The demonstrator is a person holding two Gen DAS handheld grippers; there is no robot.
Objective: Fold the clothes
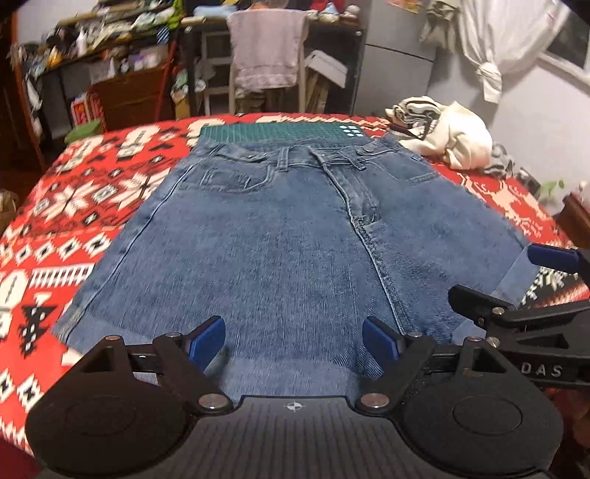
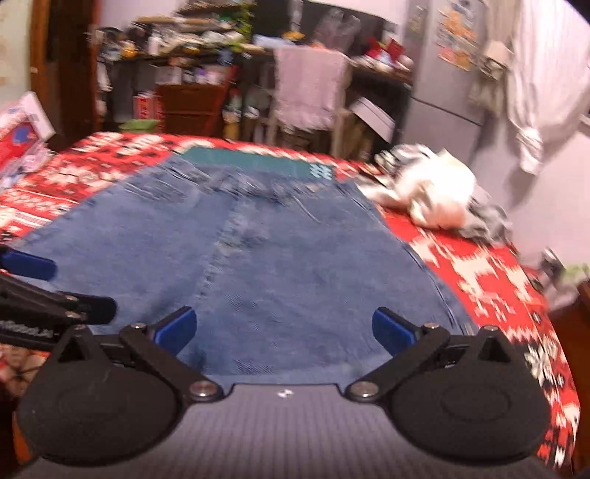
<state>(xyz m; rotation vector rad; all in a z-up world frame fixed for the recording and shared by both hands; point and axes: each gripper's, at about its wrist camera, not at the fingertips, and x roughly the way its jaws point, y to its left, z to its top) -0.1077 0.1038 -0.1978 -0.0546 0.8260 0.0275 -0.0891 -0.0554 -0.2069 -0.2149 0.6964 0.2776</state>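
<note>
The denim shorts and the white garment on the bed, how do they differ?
The denim shorts are blue and spread flat, front up, across the middle of the red patterned blanket; the white garment is cream and crumpled in a heap near the far right edge. Both open claws, left claw and right claw, hover over the shorts' hem, none by the heap. Both lie unfolded.

Red patterned blanket [image 1: 110, 191], draped chair [image 1: 267, 51]

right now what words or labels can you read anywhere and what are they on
"DAS": white letters on the black body of the right tongs, in the left wrist view.
White lettering on the left tongs, right wrist view: too blurred to read.
Fridge papers, red boxes: unreadable.
</note>
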